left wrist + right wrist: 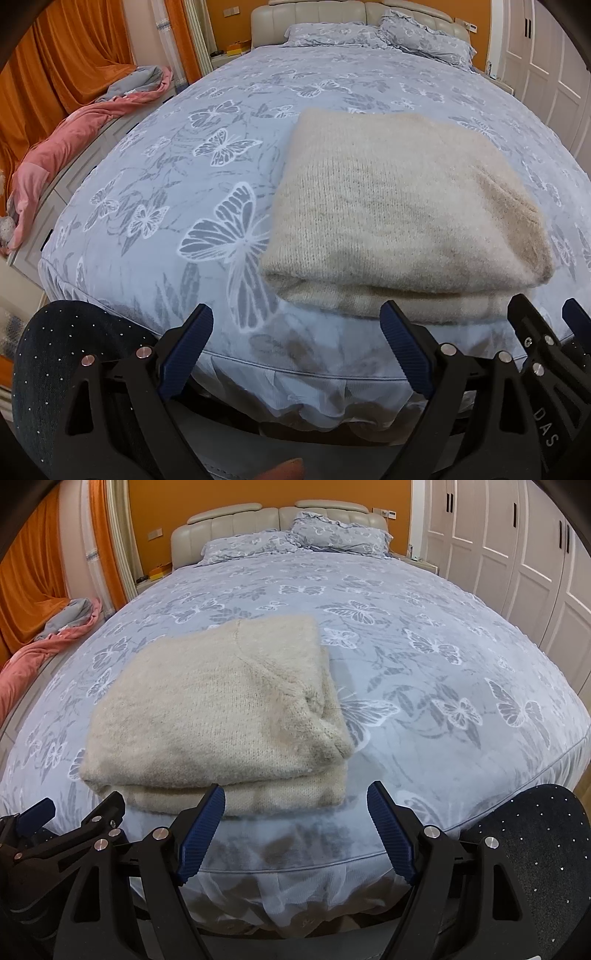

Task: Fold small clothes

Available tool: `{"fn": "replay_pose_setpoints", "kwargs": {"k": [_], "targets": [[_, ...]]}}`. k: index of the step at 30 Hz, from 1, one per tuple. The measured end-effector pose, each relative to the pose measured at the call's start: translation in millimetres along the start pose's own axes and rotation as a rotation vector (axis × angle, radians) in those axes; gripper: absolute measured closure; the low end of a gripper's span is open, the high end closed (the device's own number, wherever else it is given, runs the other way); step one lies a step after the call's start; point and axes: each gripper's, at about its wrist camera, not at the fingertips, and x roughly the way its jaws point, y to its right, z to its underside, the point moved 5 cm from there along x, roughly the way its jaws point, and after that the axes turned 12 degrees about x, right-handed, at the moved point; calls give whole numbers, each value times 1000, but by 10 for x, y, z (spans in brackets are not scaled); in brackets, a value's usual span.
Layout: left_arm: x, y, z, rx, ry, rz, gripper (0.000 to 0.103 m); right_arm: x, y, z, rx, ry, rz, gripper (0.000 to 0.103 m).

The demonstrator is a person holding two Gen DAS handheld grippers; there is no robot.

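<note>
A cream knitted sweater (402, 206) (218, 709) lies folded into a thick rectangle near the foot edge of the bed, on the blue butterfly cover (207, 155) (443, 657). My left gripper (295, 317) hovers just short of the bed's foot edge, left of the sweater's near fold, open, with nothing between its fingers. My right gripper (295, 794) stands beside it at the sweater's near right corner, open and empty too. Each wrist view catches the other gripper at its edge, the right gripper (546, 314) and the left gripper (77, 808). Neither touches the sweater.
A pink and grey blanket (74, 147) is heaped on a low bench left of the bed. Two pillows (295, 539) lie at the headboard. White wardrobe doors (517, 561) line the right wall. Dark studded sleeves (74, 339) (535, 830) frame the grippers.
</note>
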Motion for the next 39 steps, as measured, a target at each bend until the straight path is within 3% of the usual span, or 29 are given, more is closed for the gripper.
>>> {"fn": "replay_pose_setpoints", "kwargs": {"k": [12,21,39], "targets": [[-12,-43,-98,-4,-8,2,13,-7,-50,-66,15,-29,10,26],[93,-18,-120,26,-137,37,13,61,-50,-106,-10,-99,48,26],[141,-8,-112,24,-182,45,14,107,-79,-120,-17,-140,68,26]]}}
